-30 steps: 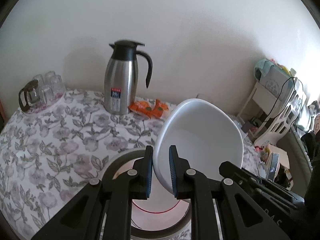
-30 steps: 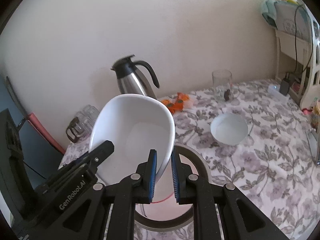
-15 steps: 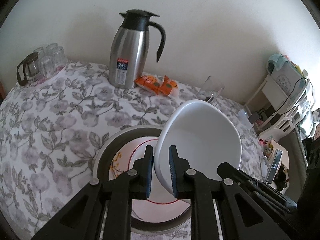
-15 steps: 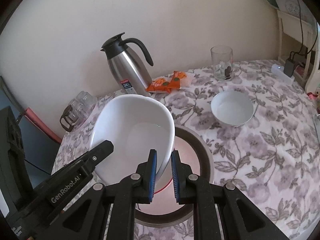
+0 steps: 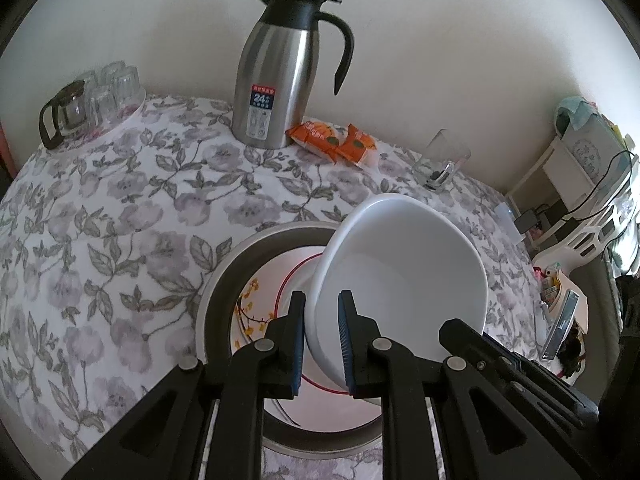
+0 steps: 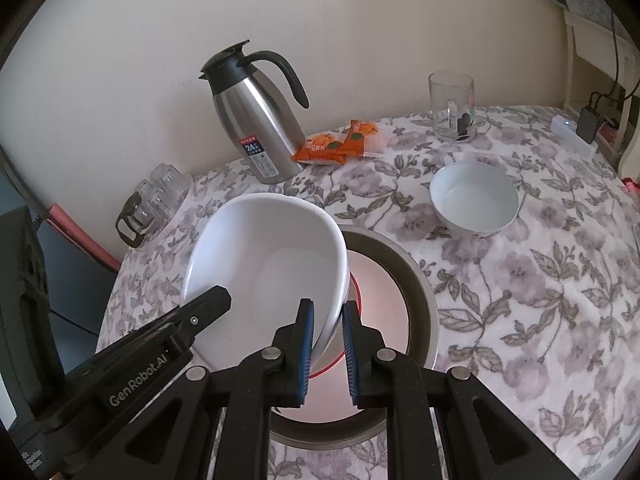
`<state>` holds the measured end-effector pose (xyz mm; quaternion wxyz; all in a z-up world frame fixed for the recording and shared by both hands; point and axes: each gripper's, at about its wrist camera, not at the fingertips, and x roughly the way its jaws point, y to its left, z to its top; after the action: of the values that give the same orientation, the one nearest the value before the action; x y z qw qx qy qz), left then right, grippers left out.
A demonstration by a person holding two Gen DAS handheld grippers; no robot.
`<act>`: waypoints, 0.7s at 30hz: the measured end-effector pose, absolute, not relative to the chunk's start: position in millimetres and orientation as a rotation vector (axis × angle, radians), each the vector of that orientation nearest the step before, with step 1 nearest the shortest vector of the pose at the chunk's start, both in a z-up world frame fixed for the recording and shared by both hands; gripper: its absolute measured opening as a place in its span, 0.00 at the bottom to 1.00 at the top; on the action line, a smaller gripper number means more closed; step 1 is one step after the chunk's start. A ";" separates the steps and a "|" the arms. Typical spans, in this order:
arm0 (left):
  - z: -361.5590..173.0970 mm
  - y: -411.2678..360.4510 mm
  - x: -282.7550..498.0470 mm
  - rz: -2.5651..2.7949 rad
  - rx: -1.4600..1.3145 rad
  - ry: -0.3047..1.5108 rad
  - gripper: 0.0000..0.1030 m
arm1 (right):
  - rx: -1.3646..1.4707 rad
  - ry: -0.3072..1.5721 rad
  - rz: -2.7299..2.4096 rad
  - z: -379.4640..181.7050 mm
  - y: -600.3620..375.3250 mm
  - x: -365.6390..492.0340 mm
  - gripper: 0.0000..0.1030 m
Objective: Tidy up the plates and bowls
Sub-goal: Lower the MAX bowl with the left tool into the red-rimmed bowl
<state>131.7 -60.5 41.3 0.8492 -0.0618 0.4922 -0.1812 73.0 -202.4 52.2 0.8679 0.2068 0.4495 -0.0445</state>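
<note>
Left gripper and right gripper each clamp opposite rims of one large white bowl, held tilted over one metal basin holding one red-rimmed plate; one small bowl sits apart on the tablecloth

Bare floral tablecloth lies open left of the grey metal basin; a steel thermos jug blocks the wall side.
</note>
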 end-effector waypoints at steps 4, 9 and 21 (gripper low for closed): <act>37.6 -58.7 133.8 -0.374 -0.144 1.058 0.16 | 0.439 0.959 -0.088 47.1 -201.6 76.1 0.15; 33.9 -56.4 136.0 -0.367 -0.156 1.074 0.16 | 0.447 0.973 -0.082 41.9 -201.6 78.3 0.15; 19.1 -53.2 140.7 -0.351 -0.170 1.121 0.16 | 0.457 1.012 -0.081 28.5 -200.5 84.4 0.15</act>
<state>140.7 -53.2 19.1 0.8290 -0.0803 0.5282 -0.1654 84.4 -200.5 28.5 0.8490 0.2169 0.4803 -0.0385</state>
